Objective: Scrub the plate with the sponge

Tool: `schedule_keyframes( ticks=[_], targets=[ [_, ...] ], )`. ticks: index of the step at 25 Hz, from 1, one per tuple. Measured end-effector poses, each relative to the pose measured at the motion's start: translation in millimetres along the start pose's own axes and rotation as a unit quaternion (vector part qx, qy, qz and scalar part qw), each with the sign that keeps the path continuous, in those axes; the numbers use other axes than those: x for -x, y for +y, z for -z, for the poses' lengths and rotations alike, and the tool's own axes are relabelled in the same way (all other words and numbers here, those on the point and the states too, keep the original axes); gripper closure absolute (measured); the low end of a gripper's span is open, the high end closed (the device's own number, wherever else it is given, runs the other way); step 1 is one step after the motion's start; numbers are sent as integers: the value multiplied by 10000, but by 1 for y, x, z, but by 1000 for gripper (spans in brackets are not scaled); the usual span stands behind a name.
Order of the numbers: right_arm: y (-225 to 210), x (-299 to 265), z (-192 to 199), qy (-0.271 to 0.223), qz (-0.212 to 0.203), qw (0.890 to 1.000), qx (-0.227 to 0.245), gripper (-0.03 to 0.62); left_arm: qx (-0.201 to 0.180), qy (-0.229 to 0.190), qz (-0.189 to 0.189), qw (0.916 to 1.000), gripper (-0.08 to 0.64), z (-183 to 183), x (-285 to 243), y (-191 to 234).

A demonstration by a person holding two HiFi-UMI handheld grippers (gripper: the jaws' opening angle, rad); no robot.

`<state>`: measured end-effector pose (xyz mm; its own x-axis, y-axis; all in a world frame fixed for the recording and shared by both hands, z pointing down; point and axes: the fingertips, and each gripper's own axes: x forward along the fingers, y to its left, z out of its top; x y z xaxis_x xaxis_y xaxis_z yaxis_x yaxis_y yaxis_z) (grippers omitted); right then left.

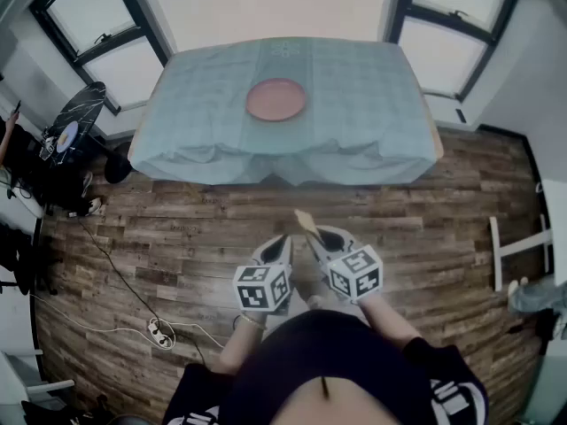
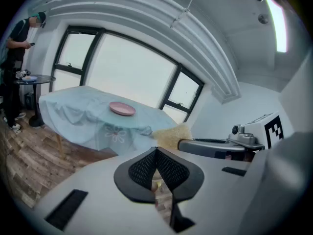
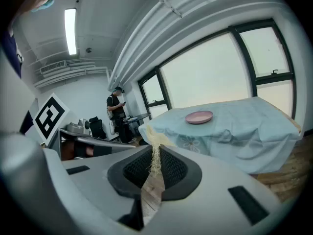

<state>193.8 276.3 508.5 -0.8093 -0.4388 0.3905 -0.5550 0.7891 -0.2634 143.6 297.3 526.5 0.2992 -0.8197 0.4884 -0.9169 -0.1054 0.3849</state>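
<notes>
Wood-floored room, windows beyond; table point(image 1: 381, 113) under pale blue cloth.

- Pink plate point(image 1: 275, 99) at cloth's centre, flat, untouched.
- Plate straight ahead of both grippers, well apart; neither clearly nearer.
- Right gripper point(image 3: 155, 153) pinched onto fibrous yellow sponge point(image 3: 154, 140), sponge standing up past tips.
- Left gripper point(image 2: 156, 153) jaws together, empty.
- Likely next: close distance to table.

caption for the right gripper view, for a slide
Right tool shut on the sponge, pink plate on the draped table ahead

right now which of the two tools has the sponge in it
The right tool: the pale fibrous sponge is pinched between its jaws, while the left tool is shut on nothing.
</notes>
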Motion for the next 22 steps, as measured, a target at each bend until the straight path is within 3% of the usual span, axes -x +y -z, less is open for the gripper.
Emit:
schedule_keyframes(
  ticks=[12, 22],
  targets=[
    [7, 17, 11, 83, -186, 9996, 201, 554, 185, -159, -190, 9995, 551, 16, 8, -11],
    [-11, 14, 11, -20, -209, 9997, -132, 552, 287, -137, -224, 9992, 551, 21, -3, -13]
  ],
)
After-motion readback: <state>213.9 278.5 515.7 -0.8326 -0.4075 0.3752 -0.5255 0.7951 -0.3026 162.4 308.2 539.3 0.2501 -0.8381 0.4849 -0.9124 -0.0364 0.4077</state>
